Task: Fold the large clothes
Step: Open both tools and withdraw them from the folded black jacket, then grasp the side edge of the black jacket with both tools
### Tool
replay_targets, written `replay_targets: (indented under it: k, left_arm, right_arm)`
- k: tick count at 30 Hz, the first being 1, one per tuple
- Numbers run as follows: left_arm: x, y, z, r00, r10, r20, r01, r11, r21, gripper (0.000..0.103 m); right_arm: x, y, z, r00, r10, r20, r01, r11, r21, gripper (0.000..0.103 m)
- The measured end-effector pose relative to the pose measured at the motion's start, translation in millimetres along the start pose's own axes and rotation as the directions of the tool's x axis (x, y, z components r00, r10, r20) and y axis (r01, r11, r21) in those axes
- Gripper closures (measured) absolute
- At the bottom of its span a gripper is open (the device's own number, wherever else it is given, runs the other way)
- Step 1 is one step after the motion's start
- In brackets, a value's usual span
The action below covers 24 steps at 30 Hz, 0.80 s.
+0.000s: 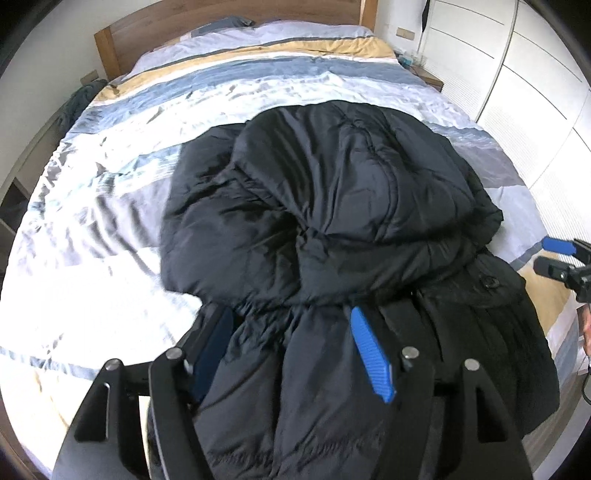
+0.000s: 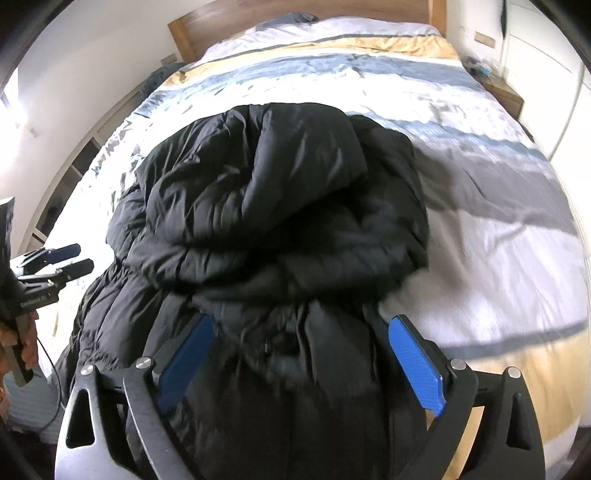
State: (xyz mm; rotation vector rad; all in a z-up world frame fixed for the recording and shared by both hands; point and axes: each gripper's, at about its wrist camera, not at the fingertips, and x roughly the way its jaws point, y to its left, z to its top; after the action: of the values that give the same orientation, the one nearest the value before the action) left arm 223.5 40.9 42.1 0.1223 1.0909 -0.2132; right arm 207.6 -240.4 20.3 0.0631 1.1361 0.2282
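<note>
A large black puffer coat (image 1: 332,206) lies on the bed, its far part doubled back in a bulky roll over the near part. My left gripper (image 1: 291,343) hovers over the coat's near left portion; its blue pads (image 1: 369,354) stand apart with coat fabric showing below and between them, not pinched. My right gripper (image 2: 301,354) is open wide over the coat (image 2: 280,199) on its near right side, pads clear of the fabric. Each gripper shows at the edge of the other's view: the right gripper (image 1: 554,254) and the left gripper (image 2: 66,258), held by a hand (image 2: 27,339).
The bed carries a striped duvet (image 1: 110,206) in white, blue, grey and yellow, with a wooden headboard (image 1: 229,14) at the far end. White wardrobe doors (image 1: 517,74) line the right side, with a nightstand (image 1: 428,74) beside them. Low shelving (image 2: 74,173) runs along the left wall.
</note>
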Motion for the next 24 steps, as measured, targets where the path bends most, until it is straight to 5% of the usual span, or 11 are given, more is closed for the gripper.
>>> replay_targets:
  k: [13,24]
  left_arm:
    - [-60.4,52.0,-39.4,0.998,0.056,-0.016,-0.057,0.993,-0.100,0.038]
    - [-96.6,132.0,-111.4,0.993,0.089,-0.083,-0.107,0.960,-0.259,0.038]
  right_arm:
    - [-63.9,-30.6,-51.5,0.997,-0.053,-0.049,0.060,0.988,0.142,0.001]
    - [-118.8,-73.3,-83.6,0.989,-0.110,-0.099,0.131,0.964,0.233,0.001]
